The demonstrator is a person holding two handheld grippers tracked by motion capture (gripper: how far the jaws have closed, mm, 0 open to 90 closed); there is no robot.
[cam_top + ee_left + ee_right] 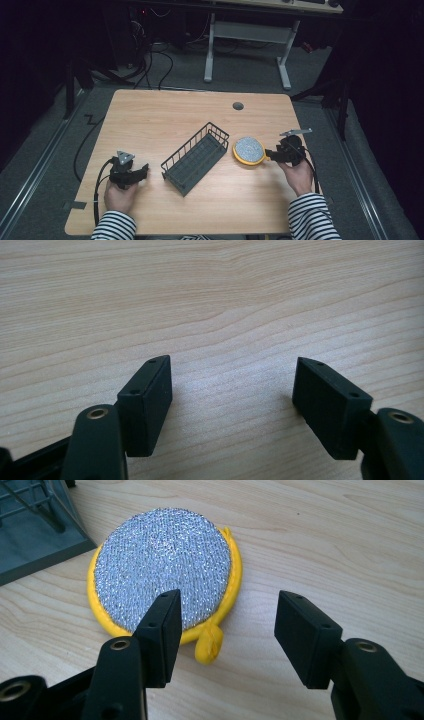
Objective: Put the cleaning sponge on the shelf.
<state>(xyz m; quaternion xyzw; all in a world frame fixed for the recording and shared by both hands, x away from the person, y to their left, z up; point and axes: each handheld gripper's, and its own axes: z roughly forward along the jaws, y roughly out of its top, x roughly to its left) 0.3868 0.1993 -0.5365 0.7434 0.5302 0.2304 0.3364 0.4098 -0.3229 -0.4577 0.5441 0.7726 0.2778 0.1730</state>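
Observation:
A round yellow scrubber (248, 150) with a silver mesh top lies on the wooden table, just right of a dark wire basket (196, 158). My right gripper (270, 154) sits at the scrubber's right edge, open; in the right gripper view the scrubber (162, 567) and its yellow loop (209, 645) lie just ahead of the spread jaws of the right gripper (227, 615). My left gripper (142, 172) rests left of the basket, open over bare wood, with nothing between the jaws of the left gripper (232, 377).
The wire basket (30, 527) lies diagonally mid-table, its near end toward the person. A cable hole (238, 106) sits near the table's far edge. Cables trail off the left side of the table (150, 115). A white desk frame (247, 45) stands beyond on the floor.

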